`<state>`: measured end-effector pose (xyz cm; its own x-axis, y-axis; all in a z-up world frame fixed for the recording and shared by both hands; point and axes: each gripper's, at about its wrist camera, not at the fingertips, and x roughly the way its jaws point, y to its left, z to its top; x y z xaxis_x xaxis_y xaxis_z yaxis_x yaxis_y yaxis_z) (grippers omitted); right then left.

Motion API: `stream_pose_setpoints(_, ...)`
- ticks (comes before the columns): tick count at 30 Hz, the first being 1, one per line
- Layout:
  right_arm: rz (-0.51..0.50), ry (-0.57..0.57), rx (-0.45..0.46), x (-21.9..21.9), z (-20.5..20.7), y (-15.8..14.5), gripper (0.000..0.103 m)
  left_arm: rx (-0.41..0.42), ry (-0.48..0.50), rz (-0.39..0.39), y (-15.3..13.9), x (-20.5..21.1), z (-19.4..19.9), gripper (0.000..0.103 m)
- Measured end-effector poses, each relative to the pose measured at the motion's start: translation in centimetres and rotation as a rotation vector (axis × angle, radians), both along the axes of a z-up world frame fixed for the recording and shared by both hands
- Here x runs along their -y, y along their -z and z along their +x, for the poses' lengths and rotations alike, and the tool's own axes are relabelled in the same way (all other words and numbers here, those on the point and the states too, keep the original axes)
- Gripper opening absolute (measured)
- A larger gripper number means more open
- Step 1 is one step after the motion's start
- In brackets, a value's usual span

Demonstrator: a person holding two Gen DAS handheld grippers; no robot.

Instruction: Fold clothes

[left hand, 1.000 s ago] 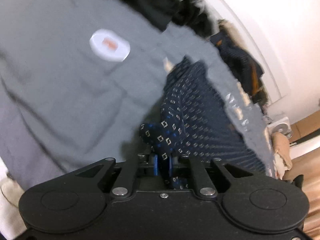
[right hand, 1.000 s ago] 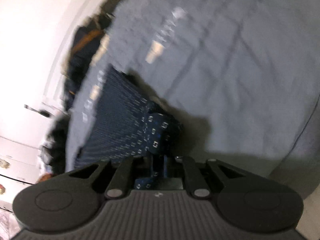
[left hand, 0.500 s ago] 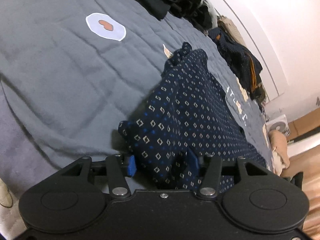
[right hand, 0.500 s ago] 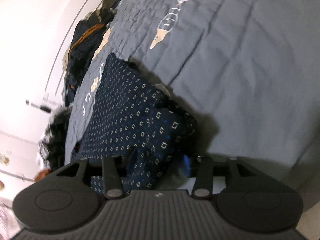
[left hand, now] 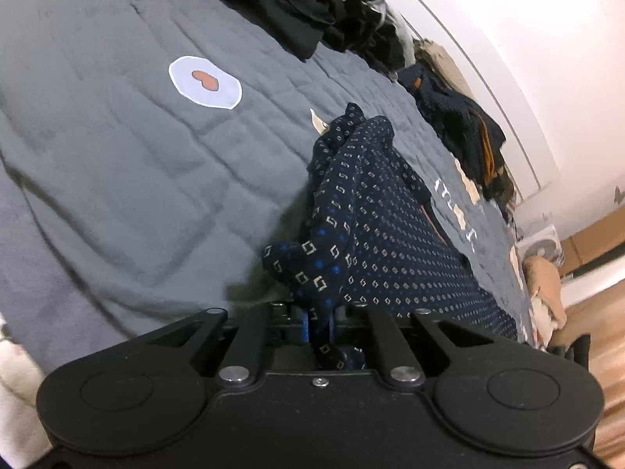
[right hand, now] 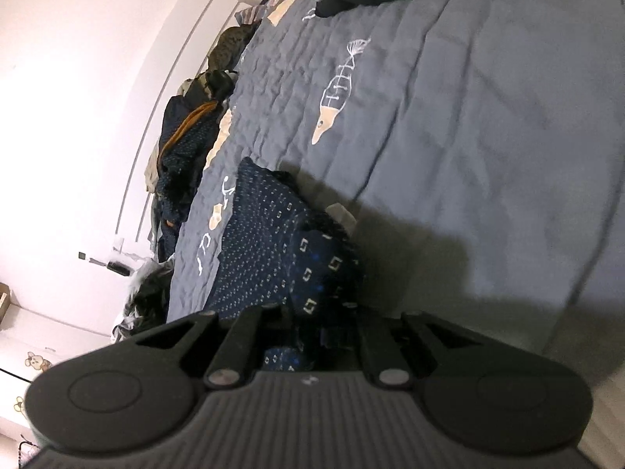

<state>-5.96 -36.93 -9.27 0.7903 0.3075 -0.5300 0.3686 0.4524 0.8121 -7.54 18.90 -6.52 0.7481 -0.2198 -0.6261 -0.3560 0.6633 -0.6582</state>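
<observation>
A grey quilted bed cover (left hand: 117, 164) fills both views, stitched with a pale oval patch bearing an orange heart (left hand: 205, 83) on the left wrist side and a white fish-skeleton outline (right hand: 339, 90) on the right wrist side. Along the far edge of the bed, by the white wall (right hand: 78, 78), runs a heap of dark clothes (left hand: 343, 11), with a navy and orange bundle (right hand: 183, 144) further along. On the cover lies the navy patterned garment (left hand: 394, 234), dotted with small white squares and blue specks, spread flat towards its far end and bunched where it nears the cameras. The left claw (left hand: 316, 322) has its blue pads pressed together on a gathered fold of this garment, which rises crumpled just beyond it. The right claw (right hand: 312, 332) sits at the opposite near corner; cloth runs down between its arms, but shadow hides the pads, so I cannot tell whether it is clamped or parted.
</observation>
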Motion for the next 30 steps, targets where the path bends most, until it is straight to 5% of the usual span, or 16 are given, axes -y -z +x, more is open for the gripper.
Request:
stream_pose_setpoints(6,-0.003,-0.014,-0.004,0.4,-2.9,-1.9,0.008,-0.025,0.065,0.018,-2.1,-0.8,-3.6,0.008)
stream_pose_setpoints(12,-0.216,-0.112,-0.089,-0.2,-5.1,-2.2,0.009,-0.106,0.128,0.037,-2.9,-0.8,-7.7,0.009)
stream_pose_setpoints(17,-0.396,-0.194,-0.158,-0.8,-6.8,-2.5,0.015,-0.256,0.126,0.118,-1.0,-0.9,-7.5,0.033)
stream_pose_setpoints(25,-0.644,-0.089,-0.101,0.9,-8.0,-6.4,0.033,-0.153,0.082,0.29,-4.8,-2.9,-8.9,0.041)
stream_pose_setpoints(30,-0.694,-0.196,-0.021,1.0,-5.2,-8.0,0.04,-0.073,0.164,0.454,-7.1,-1.8,-6.4,0.041)
